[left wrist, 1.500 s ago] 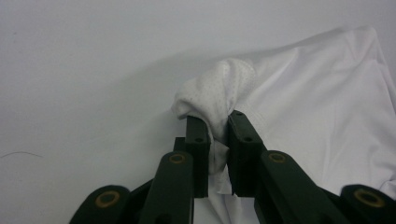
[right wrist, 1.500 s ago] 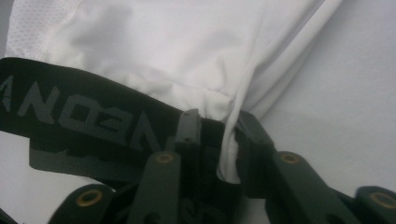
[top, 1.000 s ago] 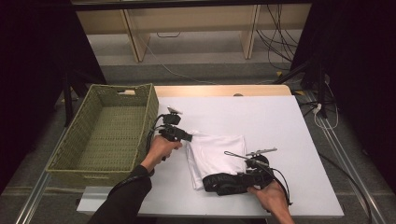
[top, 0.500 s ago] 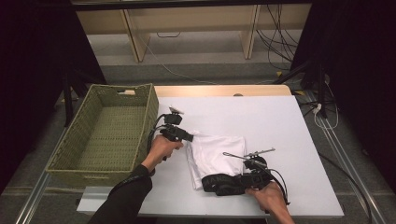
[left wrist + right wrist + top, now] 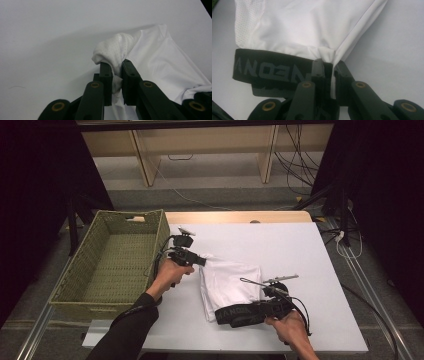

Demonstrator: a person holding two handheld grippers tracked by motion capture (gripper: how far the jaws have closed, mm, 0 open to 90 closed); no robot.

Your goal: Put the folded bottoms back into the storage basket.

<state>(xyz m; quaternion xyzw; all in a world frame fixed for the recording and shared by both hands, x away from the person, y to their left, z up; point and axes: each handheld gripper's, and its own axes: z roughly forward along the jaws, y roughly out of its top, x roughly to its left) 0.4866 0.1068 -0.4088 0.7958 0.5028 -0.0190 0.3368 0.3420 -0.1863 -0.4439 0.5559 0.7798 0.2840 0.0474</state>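
Matt white cloth garment (image 5: 231, 281), woven wicker basket (image 5: 109, 265)

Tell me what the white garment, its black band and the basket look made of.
White garment: thin, smooth knit fabric, seemingly synthetic, with a dotted mesh panel where the left gripper pinches it. Black band: woven elastic by the look of it, matte, with grey lettering. Basket: woven wicker or grass, olive green, with an open weave in its walls.

The wicker basket (image 5: 116, 265) walls off the left edge of the white surface (image 5: 295, 255). The garment (image 5: 232, 282) covers the middle; right and far stretches lie bare, open for passing.
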